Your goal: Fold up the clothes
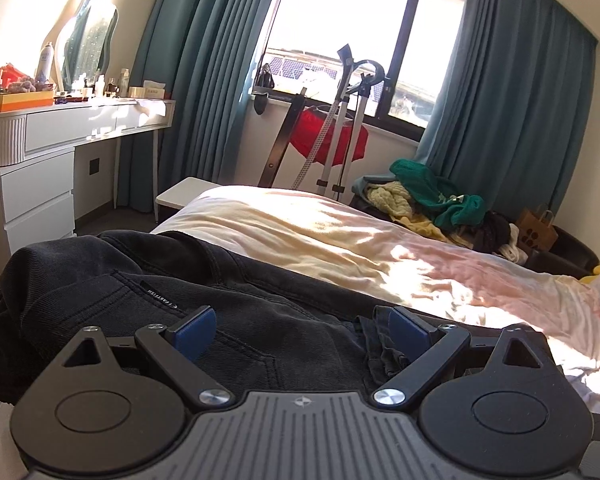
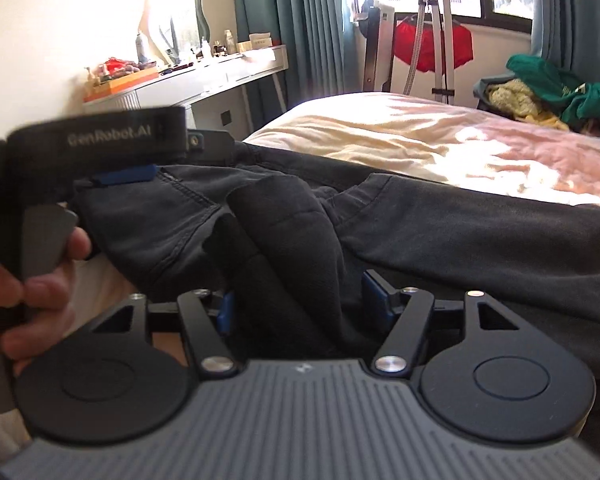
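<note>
A pair of black jeans (image 1: 228,292) lies rumpled across the near edge of the bed (image 1: 340,236). My left gripper (image 1: 300,332) is open, its blue pads spread wide just over the jeans, with a fold of denim against the right pad. In the right wrist view the jeans (image 2: 440,232) fill the middle. My right gripper (image 2: 300,300) is open, and a thick fold of black fabric lies between its spread pads. The left gripper (image 2: 112,160) shows at the left of that view, held in a hand, over the jeans' waist end.
A white dressing table (image 1: 60,128) with bottles and a mirror stands at the left. A garment steamer stand (image 1: 340,128) with a red cloth is by the window. A pile of green and yellow clothes (image 1: 432,196) lies beyond the bed. Teal curtains hang behind.
</note>
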A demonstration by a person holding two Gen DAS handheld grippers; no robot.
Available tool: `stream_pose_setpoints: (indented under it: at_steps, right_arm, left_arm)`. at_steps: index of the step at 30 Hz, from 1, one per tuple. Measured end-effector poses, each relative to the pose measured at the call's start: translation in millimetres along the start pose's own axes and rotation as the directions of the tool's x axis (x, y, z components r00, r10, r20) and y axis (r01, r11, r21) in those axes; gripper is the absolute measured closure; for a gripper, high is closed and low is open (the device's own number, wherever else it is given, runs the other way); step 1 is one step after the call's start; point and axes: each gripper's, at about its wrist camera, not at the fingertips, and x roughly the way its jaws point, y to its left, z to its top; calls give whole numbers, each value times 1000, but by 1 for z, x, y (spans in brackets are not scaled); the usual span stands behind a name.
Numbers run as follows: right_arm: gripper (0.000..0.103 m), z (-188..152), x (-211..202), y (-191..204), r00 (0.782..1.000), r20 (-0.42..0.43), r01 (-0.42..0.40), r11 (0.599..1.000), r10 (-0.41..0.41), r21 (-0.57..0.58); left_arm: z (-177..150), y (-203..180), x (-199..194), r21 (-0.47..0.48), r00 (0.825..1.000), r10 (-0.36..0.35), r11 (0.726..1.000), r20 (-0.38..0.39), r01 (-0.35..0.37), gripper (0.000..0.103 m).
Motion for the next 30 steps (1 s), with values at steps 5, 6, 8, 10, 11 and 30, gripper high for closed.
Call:
stream_pose_setpoints:
  at_steps: [5,6,8,10,11,30]
  right_arm:
    - [36,-4,-63,-33,999,34,-28,996,25,83]
    - [35,-6,-73,-42,998,57,-12,996,7,88]
    - [35,-9,-87,-58,992,99,66,993,-76,99]
    - [35,-11,-86,-76,979,110,160,979,-174,123]
    - [35,-12,-83,-86,971,113,195,970,-212,143]
    - [33,-42,-39,-138,944,-40,324,892,-328,316]
  left_arm:
    - [-3,-19,-4,69,999,-40,997,8,40,8]
    - [-3,-22,-4,83,999,-43,996,4,42,8]
    - [-5,-27,-2,112,999,-42,993,-11,43,8]
    - [-8,-30,1,138,999,-34,990,-34,39,8]
    - [-9,-32,3,151,998,-30,988,-46,37,8]
    - [-31,-24,42,234,971,117,970,-208,-67,6]
